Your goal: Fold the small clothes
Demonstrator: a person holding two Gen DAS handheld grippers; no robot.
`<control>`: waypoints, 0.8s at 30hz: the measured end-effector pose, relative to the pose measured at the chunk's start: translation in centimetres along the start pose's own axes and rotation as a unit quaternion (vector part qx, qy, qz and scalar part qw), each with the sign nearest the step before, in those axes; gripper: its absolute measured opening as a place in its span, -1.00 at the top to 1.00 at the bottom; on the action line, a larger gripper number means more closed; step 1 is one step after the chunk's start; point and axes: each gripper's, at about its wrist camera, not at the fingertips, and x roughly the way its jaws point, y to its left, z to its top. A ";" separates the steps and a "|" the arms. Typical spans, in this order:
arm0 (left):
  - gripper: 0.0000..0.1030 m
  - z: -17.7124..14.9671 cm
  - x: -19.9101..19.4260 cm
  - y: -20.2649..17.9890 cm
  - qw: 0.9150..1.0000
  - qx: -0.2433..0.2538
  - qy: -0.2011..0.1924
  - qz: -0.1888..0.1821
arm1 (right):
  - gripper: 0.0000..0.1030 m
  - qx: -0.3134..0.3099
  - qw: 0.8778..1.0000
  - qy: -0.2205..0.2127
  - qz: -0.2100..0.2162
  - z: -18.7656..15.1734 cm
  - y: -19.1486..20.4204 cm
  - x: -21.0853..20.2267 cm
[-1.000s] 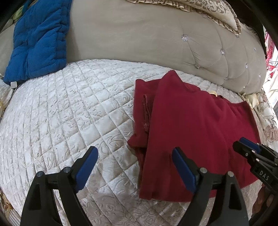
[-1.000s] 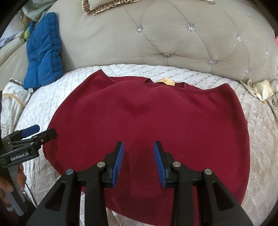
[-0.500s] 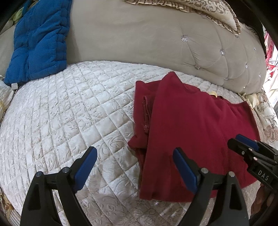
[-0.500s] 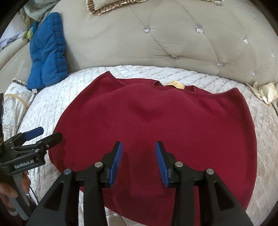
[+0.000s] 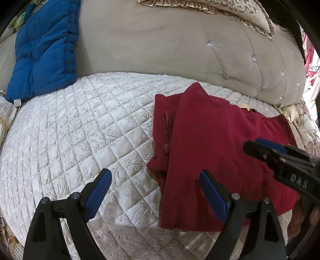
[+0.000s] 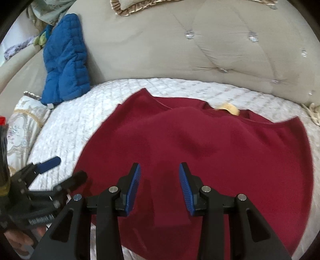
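Observation:
A dark red garment (image 5: pixel 216 152) lies partly folded on the white quilted bed cover (image 5: pixel 80 130); it also fills the right wrist view (image 6: pixel 200 150), with a tan neck label (image 6: pixel 230 109) at its far edge. My left gripper (image 5: pixel 154 186) is open wide and empty over the garment's left edge; it also shows in the right wrist view (image 6: pixel 66 170). My right gripper (image 6: pixel 159 178) is open and empty just above the garment's near part; it shows at the right of the left wrist view (image 5: pixel 260 148).
A beige tufted headboard (image 6: pixel 200 50) stands behind the bed. A blue quilted cushion (image 5: pixel 44 52) leans against it at the left. A patterned pillow (image 6: pixel 22 120) lies at the bed's left edge, and a frilled pillow (image 5: pixel 230 10) tops the headboard.
Both grippers have moved forward over the garment. The right gripper reaches further in over the red cloth. The garment has not moved.

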 end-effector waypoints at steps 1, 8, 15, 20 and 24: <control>-0.79 0.0 0.0 0.0 1.000 -0.001 0.001 -0.001 | 0.64 -0.001 1.000 0.002 0.004 0.3 0.2 0.3; -0.79 0.0 0.4 0.2 1.000 0.000 0.005 0.001 | 0.64 -0.015 0.999 0.004 0.033 2.7 1.5 2.5; -0.79 0.1 1.0 0.5 1.000 -0.002 0.014 -0.001 | 0.65 -0.043 0.999 -0.002 0.029 5.1 2.4 5.1; -0.79 0.2 1.4 0.6 1.000 -0.003 0.021 -0.003 | 0.65 -0.064 0.998 0.009 0.022 6.3 3.6 7.5; -0.79 0.3 1.8 0.9 1.000 -0.008 0.028 -0.006 | 0.65 -0.065 0.997 0.022 0.018 7.2 4.3 9.8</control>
